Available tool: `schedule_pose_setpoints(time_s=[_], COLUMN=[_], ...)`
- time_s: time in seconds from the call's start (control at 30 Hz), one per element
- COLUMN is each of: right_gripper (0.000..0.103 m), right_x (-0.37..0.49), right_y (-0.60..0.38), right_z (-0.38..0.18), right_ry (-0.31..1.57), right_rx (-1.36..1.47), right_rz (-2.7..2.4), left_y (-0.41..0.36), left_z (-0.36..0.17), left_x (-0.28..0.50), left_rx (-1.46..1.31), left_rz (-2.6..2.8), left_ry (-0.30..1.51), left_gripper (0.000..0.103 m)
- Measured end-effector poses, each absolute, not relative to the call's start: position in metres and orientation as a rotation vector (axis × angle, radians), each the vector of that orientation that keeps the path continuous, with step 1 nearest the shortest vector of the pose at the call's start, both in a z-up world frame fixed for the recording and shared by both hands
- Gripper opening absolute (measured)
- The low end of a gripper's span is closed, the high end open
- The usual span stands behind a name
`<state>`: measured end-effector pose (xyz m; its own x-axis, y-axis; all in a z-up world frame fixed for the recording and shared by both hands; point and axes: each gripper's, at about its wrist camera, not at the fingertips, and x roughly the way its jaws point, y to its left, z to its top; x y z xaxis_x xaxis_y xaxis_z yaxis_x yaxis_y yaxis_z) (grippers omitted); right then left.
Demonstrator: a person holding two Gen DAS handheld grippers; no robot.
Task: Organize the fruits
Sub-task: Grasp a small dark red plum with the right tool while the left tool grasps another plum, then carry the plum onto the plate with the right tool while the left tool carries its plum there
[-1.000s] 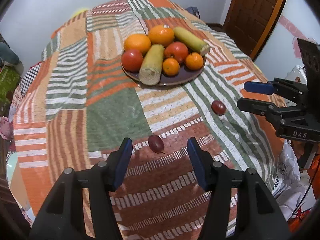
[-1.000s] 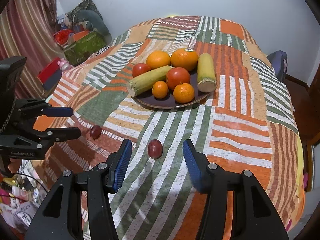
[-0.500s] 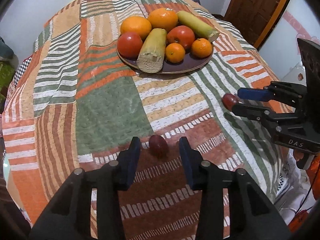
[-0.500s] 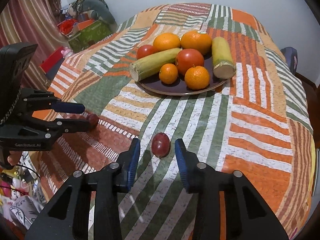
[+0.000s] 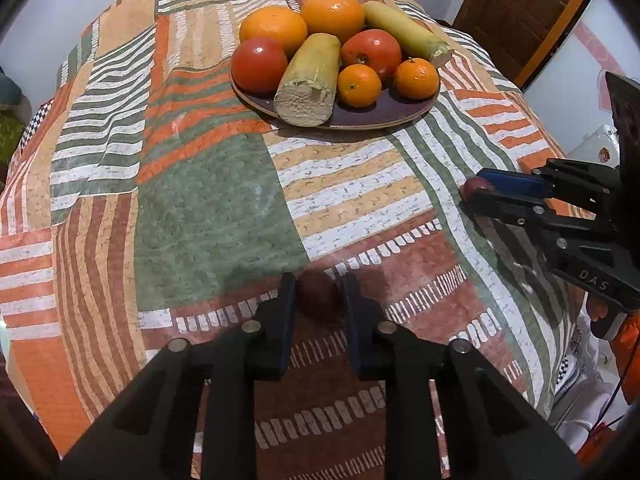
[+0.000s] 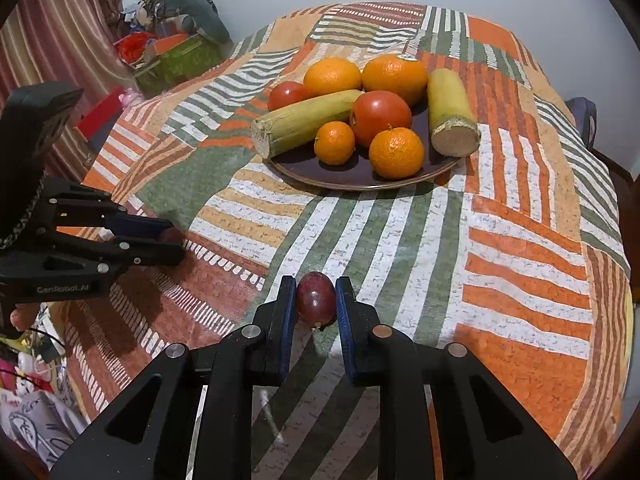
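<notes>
Patchwork tablecloth [image 5: 208,208], low on table. left gripper [image 5: 318,292] clamped on dark plum [image 5: 318,294] sitting between its pads on the cloth; right gripper [image 6: 316,300] gripping red plum [image 6: 315,300] likewise. Plate [image 6: 352,178] of fruit lies straight ahead, beyond both, roughly equally near.

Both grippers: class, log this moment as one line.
left gripper: shut on left plum | right gripper: shut on right plum | plate: full
</notes>
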<state>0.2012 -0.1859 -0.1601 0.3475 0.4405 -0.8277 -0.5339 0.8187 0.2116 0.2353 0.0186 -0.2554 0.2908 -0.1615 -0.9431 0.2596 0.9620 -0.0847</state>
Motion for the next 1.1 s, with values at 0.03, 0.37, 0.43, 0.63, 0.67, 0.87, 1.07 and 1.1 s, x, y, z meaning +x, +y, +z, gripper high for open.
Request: schedule_pose_setpoints(time_s=[0.03, 0.37, 0.43, 0.63, 0.67, 0.87, 1.07, 1.1], right_gripper=[0.018, 0.018, 0.018, 0.018, 0.018, 0.018, 0.018, 0.018], right_x=[0.202, 0.208, 0.21, 0.22, 0.221, 0.233, 0.247, 0.249], right_y=[-0.187, -0.196, -0.196, -0.197, -0.197, -0.197, -0.199, -0.199], right_z=[-0.159, -0.139, -0.134, -0.122, -0.12, -0.114, -0.112, -0.113], right_ry=[1.037, 0.982, 0.968, 0.93, 0.926, 0.901, 0.886, 0.884], right_rx=[-0.098, -0.067, -0.066, -0.055, -0.054, -0.053, -0.048, -0.048], right_rz=[0.632, 0.617, 0.616, 0.615, 0.615, 0.612, 0.602, 0.601], left_y=[0.02, 0.025, 0.026, 0.023, 0.022, 0.018, 0.011, 0.01], left_z=[-0.255, -0.232, -0.224, -0.205, -0.203, -0.191, -0.188, -0.188], left_x=[0.236, 0.236, 0.238, 0.247, 0.249, 0.266, 0.286, 0.289], left_rx=[0.087, 0.08, 0.074, 0.065, 0.066, 0.06, 0.054, 0.055], left_rz=[-0.279, -0.258, -0.256, -0.248, -0.245, -0.236, -0.242, -0.241], left_ry=[1.244, 1.183, 1.164, 1.111, 1.101, 1.055, 1.021, 1.015], left_gripper=[0.022, 0.022, 0.022, 0.022, 0.022, 0.022, 0.022, 0.022])
